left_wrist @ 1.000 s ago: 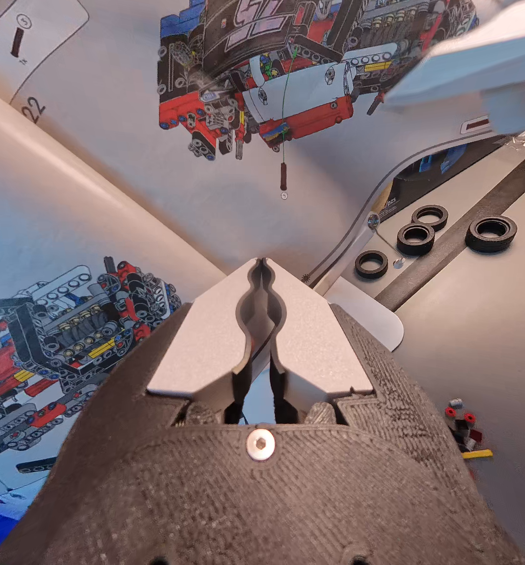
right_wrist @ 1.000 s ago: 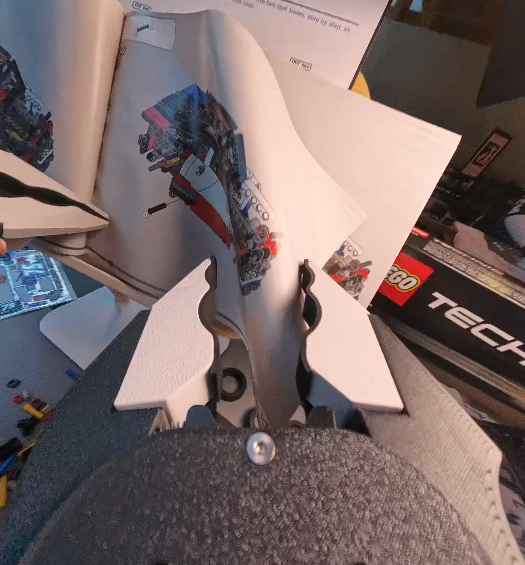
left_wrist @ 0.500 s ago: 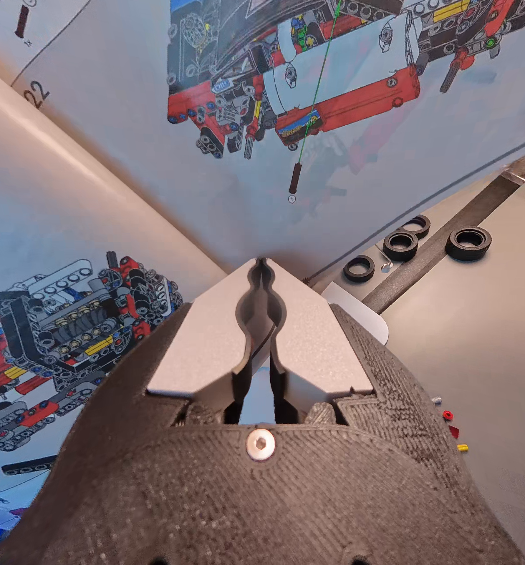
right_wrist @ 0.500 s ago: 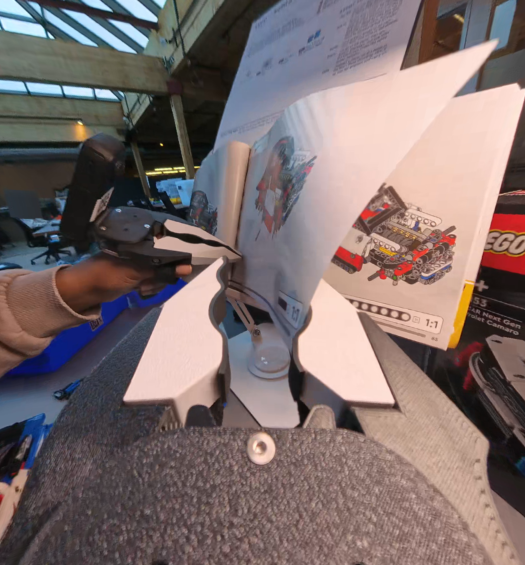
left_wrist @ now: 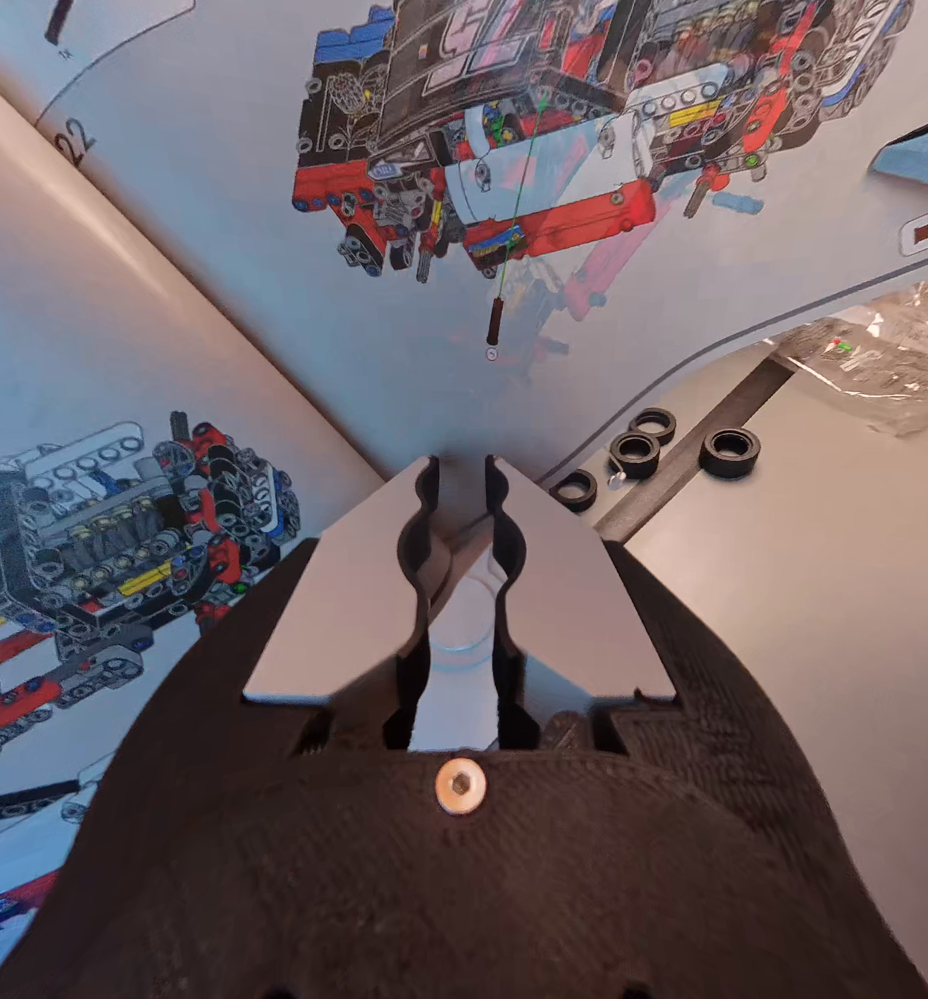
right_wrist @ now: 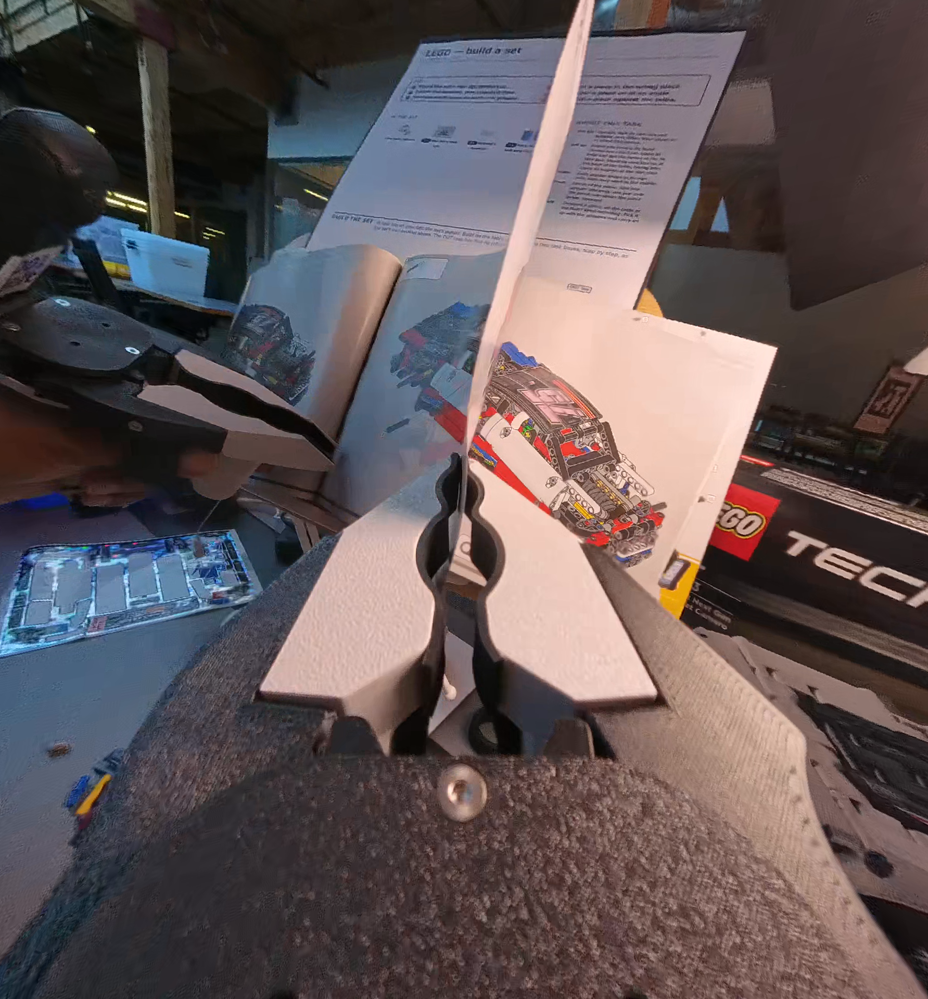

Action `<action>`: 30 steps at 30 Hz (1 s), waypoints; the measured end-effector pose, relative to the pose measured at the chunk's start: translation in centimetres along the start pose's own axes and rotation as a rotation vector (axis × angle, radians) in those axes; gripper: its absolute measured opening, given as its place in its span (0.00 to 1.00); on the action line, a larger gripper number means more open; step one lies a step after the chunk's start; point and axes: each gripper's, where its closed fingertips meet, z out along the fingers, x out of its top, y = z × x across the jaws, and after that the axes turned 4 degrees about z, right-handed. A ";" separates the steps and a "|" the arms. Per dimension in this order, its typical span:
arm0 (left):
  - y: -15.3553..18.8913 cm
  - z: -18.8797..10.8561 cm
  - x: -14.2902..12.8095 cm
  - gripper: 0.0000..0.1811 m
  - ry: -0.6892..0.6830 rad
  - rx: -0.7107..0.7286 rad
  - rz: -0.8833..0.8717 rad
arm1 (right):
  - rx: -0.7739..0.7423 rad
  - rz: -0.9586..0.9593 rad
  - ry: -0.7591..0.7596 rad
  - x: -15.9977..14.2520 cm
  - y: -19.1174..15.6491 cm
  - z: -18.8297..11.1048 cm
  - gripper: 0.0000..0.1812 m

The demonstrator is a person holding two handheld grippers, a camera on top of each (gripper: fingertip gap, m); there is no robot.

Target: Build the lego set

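Turning a leaf of the instruction booklet (right_wrist: pixel 342 346) is the step in hand; no bricks are being joined at this moment.

Counter (left_wrist: pixel 775 676): grey, lower right of the left wrist view, crossed by a dark strip.

Instruction booklet: propped open on a stand, centre of the right wrist view and filling the upper left of the left wrist view (left_wrist: pixel 234 243); both visible pages carry drawings of a red, white and black car.

Loose page (right_wrist: pixel 526 216): stands edge-on up the middle of the right wrist view, its lower edge running down into the jaws.

Set box (right_wrist: pixel 840 551): black with a red logo patch, right edge of the right wrist view, behind the booklet.

Sticker sheet (right_wrist: pixel 121 584): flat on the counter, left of the right wrist view.

Right gripper (right_wrist: pixel 462 475): jaws nearly closed, pinching the lower edge of the loose page.

Left gripper (left_wrist: pixel 462 462): jaws slightly parted, holding nothing, tips at the booklet's lower edge near the spine; also seen at left of the right wrist view (right_wrist: pixel 321 443).

Plastic bag (left_wrist: pixel 883 367): clear, crumpled, right edge of the left wrist view.

Tyres (left_wrist: pixel 637 451): four small black rings on the counter, just beyond the page edge.

Small parts (right_wrist: pixel 91 792): blue and yellow bits, lower left of the right wrist view.

Judgement: the next move calls for carrying the pinched page across and laying it flat without tearing, the left jaws steadying the booklet.
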 end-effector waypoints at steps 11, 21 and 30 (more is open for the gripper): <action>7.0 -8.9 6.4 0.23 0.397 -0.308 -0.310 | 0.003 -0.142 -0.060 0.6 -6.4 1.3 0.00; -0.6 -12.9 4.6 0.00 0.346 -0.108 -0.448 | 0.177 -0.565 -0.083 0.3 -18.4 3.2 0.15; -11.2 -15.2 -3.1 0.00 0.212 0.011 -0.503 | 0.361 -0.233 -0.182 -0.3 -15.6 5.7 0.21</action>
